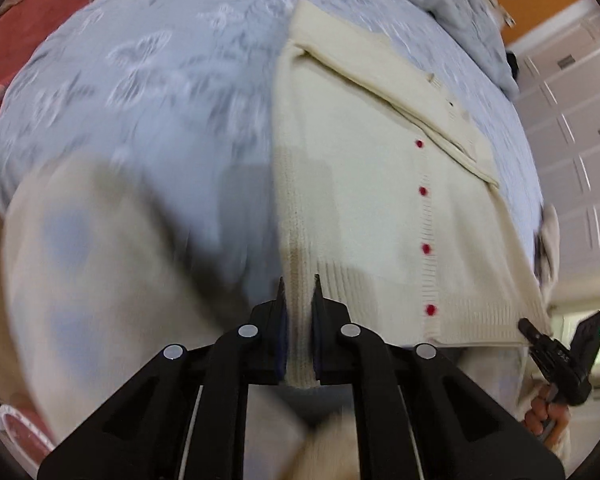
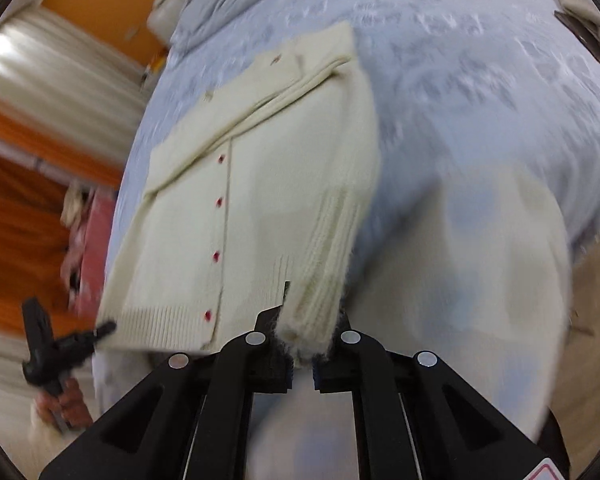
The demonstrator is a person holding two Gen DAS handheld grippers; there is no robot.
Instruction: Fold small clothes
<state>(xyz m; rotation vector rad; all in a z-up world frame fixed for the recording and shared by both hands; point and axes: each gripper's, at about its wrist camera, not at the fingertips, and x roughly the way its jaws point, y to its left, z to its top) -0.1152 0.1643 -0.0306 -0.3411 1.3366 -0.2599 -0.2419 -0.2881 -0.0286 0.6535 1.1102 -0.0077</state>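
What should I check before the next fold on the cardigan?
1. Left gripper grip: ok, the cardigan has its ribbed edge between the fingers.
2. Right gripper grip: ok, shut on the sleeve cuff.
3. Other sleeve folded in: ok, it lies diagonally across the chest.
4. Buttons fastened: ok, the front looks closed.
5. Bedspread free beside the garment: cannot tell, a blurred cream shape covers the near part.
6. Hem flat: ok, no visible bunching.
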